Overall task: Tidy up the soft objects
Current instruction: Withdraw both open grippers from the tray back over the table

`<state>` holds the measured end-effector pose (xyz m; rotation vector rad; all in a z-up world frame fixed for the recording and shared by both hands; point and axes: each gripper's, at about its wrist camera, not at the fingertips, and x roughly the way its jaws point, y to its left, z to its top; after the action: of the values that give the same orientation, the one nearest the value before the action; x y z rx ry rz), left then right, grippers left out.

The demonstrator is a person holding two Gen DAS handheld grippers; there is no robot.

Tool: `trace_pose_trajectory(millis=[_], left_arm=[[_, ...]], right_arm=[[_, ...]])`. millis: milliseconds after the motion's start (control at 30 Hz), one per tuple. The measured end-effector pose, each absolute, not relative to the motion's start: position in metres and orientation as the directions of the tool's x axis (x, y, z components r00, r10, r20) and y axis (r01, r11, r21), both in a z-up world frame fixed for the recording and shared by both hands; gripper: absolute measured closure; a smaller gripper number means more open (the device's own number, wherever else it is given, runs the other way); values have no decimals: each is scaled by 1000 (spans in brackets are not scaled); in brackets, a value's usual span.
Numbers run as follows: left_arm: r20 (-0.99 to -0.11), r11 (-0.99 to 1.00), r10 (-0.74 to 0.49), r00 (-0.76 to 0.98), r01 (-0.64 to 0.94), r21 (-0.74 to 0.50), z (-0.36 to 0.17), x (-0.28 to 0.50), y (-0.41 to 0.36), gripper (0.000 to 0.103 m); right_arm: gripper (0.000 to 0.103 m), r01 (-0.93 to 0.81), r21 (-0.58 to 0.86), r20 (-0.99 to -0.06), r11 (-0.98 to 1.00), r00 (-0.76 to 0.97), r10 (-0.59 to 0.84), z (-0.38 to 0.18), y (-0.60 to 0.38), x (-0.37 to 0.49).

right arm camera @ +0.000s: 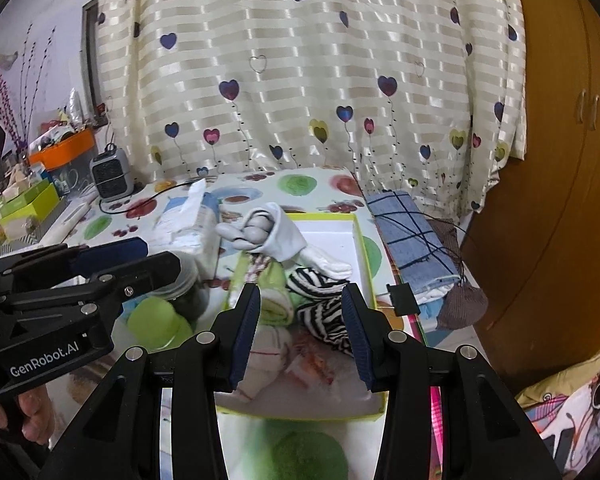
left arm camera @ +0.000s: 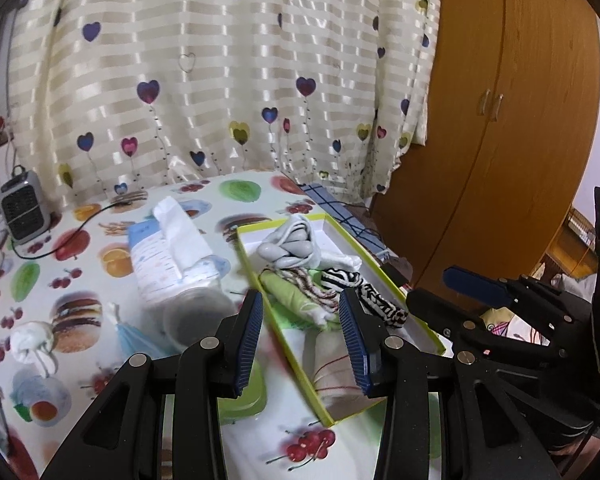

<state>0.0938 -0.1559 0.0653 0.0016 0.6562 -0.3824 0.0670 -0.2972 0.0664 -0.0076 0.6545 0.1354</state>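
Observation:
A shallow box with a yellow-green rim lies on the fruit-print table and holds rolled socks. At its far end sits a grey and white bundle. Nearer lie a green roll, a black-and-white striped sock and a white roll with red lines. My left gripper hovers open above the box's near left side, nothing between its pads. My right gripper hangs open over the box's near end, also empty.
Left of the box are a tissue pack, a clear cup, a green lid and a white sock ball. A small heater stands at the back left. A folded blue checked cloth lies to the right, by a wooden wardrobe.

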Motion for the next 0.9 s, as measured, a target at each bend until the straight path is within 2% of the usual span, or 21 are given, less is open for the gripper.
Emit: trace_pose_trajectory(millis=[900], left_arm=[[-608,964,-262,749,225,-139,51,71,-98,65]], right_arm=[[59,-272,20,-617,962,754,226,64,-235,50]])
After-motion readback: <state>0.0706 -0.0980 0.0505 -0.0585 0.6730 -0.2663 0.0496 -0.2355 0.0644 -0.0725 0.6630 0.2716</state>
